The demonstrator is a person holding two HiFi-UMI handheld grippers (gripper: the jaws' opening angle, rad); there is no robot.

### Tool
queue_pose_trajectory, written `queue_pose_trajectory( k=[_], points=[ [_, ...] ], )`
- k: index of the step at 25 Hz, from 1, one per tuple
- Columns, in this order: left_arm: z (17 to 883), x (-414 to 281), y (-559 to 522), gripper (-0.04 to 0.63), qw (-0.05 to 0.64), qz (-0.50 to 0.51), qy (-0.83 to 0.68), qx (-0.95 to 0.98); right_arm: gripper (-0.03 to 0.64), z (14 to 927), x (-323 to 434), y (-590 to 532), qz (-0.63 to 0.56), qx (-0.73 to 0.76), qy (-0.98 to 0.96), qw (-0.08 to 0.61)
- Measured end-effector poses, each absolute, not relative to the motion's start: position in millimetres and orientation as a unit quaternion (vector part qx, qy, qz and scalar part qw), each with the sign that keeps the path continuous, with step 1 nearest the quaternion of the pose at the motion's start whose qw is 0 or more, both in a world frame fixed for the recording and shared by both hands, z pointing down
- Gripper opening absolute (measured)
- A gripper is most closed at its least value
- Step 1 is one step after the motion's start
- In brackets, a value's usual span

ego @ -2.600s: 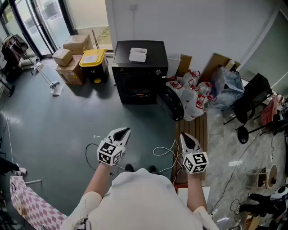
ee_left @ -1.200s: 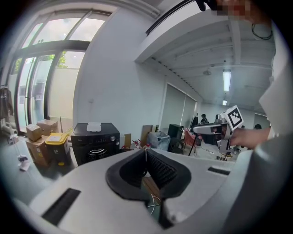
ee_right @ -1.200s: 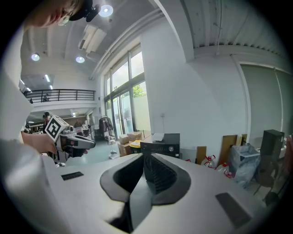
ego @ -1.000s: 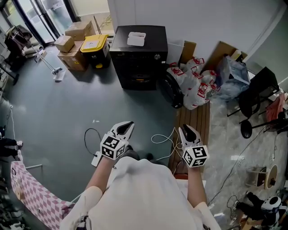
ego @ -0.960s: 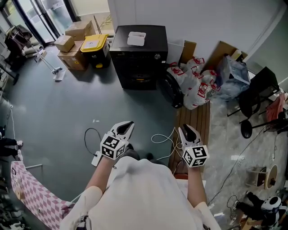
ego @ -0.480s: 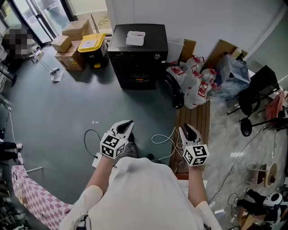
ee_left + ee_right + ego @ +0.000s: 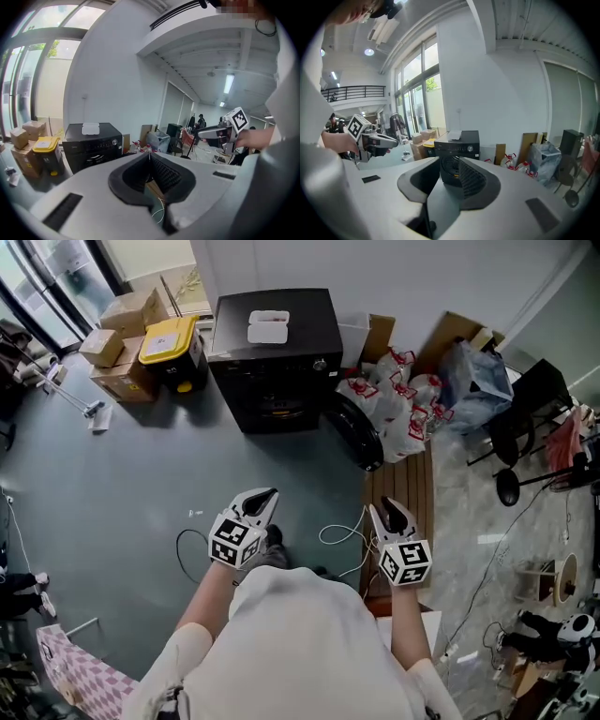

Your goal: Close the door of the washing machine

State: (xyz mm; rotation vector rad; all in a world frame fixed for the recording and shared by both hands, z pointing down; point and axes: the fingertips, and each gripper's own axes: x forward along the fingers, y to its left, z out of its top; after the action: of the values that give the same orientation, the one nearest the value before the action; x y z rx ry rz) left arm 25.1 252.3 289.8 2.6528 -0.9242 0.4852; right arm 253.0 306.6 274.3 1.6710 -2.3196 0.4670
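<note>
The black washing machine [image 7: 272, 371] stands against the far wall, and its round door [image 7: 356, 435] hangs open to the right of its front. My left gripper [image 7: 265, 495] and right gripper [image 7: 386, 507] are held side by side over the grey floor, well short of the machine and pointing at it. The left gripper view has the machine [image 7: 91, 145] ahead beyond the left gripper [image 7: 149, 155], whose tips meet with nothing held. Between the parted, opening jaws of the right gripper [image 7: 450, 161] I see only the machine's front [image 7: 457, 140], and they are empty.
A white box [image 7: 267, 327] lies on the machine's top. Cardboard boxes [image 7: 122, 315] and a yellow-lidded bin [image 7: 169, 343] stand to its left. Printed bags [image 7: 394, 404] are heaped to its right. White cables [image 7: 342, 540] trail over the floor and wooden boards [image 7: 403, 512]. A black chair [image 7: 525, 418] stands at the far right.
Both hands and the person have moved forward toward the washing machine, which now sits a little further left in the head view. The door still hangs open.
</note>
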Motion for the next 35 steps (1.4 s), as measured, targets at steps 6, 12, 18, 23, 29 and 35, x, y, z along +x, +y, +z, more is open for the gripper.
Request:
queue_pose_trajectory(
  k=[6,12,18,23,29,35],
  points=[
    [309,6,191,0.014,0.147,0.178,-0.29,0.929,0.141,292,230,258,0.168,0.597,-0.775,0.125],
    [327,-4,152,0.013,0.148,0.198,-0.244,0.938,0.141,308,216,230,0.183,0.622,-0.749,0.136],
    [337,0,120,0.014,0.154,0.199,-0.227,0.941,0.141,324,219,212,0.201,0.635,-0.73,0.152],
    [356,19,99,0.014,0.166,0.203,-0.22,0.94,0.141,345,239,193,0.215,0.633,-0.723,0.174],
    [388,49,69,0.014,0.178,0.211,-0.223,0.935,0.141,392,266,158,0.249,0.622,-0.719,0.184],
    [434,83,30,0.014,0.184,0.228,-0.232,0.927,0.141,451,295,112,0.268,0.597,-0.727,0.207]
  ],
)
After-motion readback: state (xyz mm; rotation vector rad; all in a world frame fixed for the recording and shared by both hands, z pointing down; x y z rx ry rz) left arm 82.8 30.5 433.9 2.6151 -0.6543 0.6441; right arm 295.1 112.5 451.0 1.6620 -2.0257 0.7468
